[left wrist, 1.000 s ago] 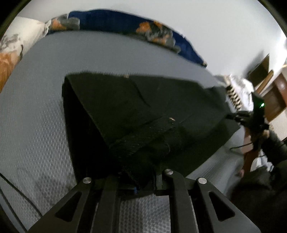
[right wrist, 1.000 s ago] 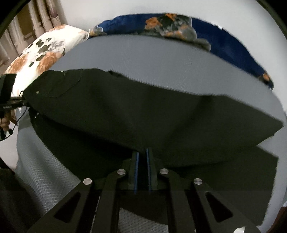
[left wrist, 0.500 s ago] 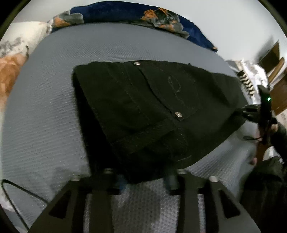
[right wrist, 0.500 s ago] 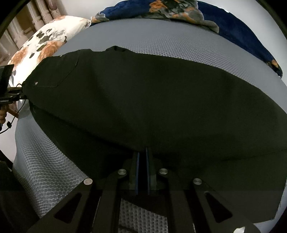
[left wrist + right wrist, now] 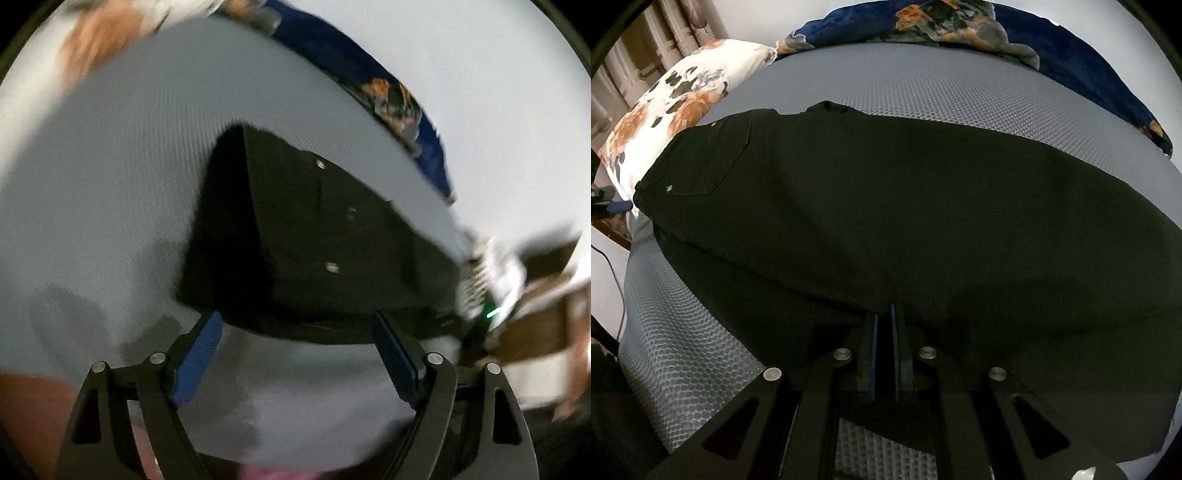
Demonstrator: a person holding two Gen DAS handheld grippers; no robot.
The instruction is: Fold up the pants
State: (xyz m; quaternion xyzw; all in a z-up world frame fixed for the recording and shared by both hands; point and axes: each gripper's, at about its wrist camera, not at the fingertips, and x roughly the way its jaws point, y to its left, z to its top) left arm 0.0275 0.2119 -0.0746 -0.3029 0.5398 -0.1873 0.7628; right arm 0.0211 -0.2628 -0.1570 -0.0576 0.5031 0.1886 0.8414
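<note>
you have the grey textured bed [image 5: 942,92] filling most of both views, with bare sheet on the far side of the pants and a strip of it on the near side by the left fingers. the black pants [image 5: 886,221] lie spread across it, the top layer folded over a lower one whose edge shows along the near side in the right wrist view; the pocket with its rivet sits at the left end there. in the left wrist view the pants [image 5: 314,240] appear as a dark wedge with three small rivets, their near edge just beyond your fingertips.

your left gripper [image 5: 295,354] is held low over the sheet, fingers spread wide with the blue pads [image 5: 199,354] showing and nothing between them. your right gripper [image 5: 884,332] points straight into the near edge of the pants, fingers drawn close and pinching black cloth; the fingertips are buried under the fold.

the left wrist view is smeared, so the objects at its right edge are hard to make out. the floral pillow [image 5: 676,110] sits at the far left corner of the bed and the navy floral blanket [image 5: 997,33] runs along the far edge. the pants' right end is cut off by the right wrist view's rim.
</note>
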